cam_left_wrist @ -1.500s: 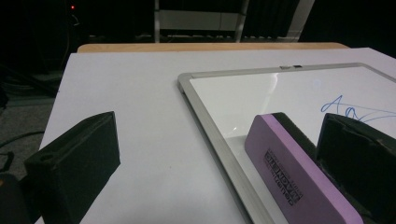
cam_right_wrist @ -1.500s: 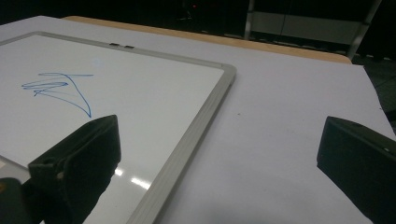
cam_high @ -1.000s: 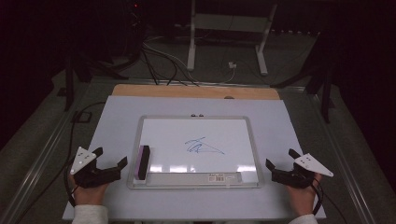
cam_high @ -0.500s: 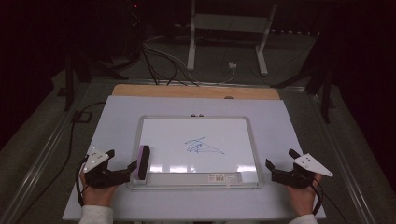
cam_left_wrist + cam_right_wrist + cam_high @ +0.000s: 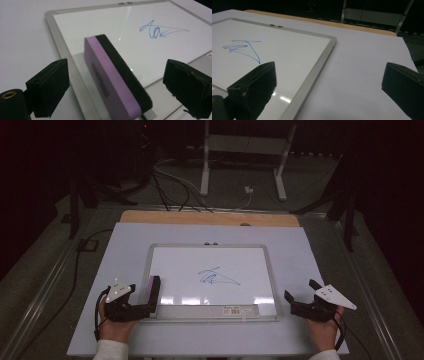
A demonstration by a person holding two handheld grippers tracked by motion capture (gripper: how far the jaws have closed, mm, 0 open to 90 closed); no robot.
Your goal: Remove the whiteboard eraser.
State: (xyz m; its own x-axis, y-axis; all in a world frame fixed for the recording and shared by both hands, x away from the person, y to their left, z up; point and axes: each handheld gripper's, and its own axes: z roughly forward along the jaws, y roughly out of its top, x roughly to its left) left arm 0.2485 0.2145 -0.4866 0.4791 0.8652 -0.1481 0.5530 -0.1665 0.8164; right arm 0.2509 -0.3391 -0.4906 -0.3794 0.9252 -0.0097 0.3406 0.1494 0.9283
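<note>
Left gripper (image 5: 148,309) has moved in beside the whiteboard (image 5: 212,277), its still-wide jaws closing around, not yet touching, the purple eraser (image 5: 113,81); right gripper (image 5: 295,306) unchanged, open, empty.

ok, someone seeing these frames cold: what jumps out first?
Probably the blue scribble in the middle of the whiteboard, the one mark on a pale table. Next, the purple-and-black eraser standing on edge at the board's left side, between the left gripper's jaws, which have just been closing but don't touch it. The right gripper rests open off the board's right corner.
</note>
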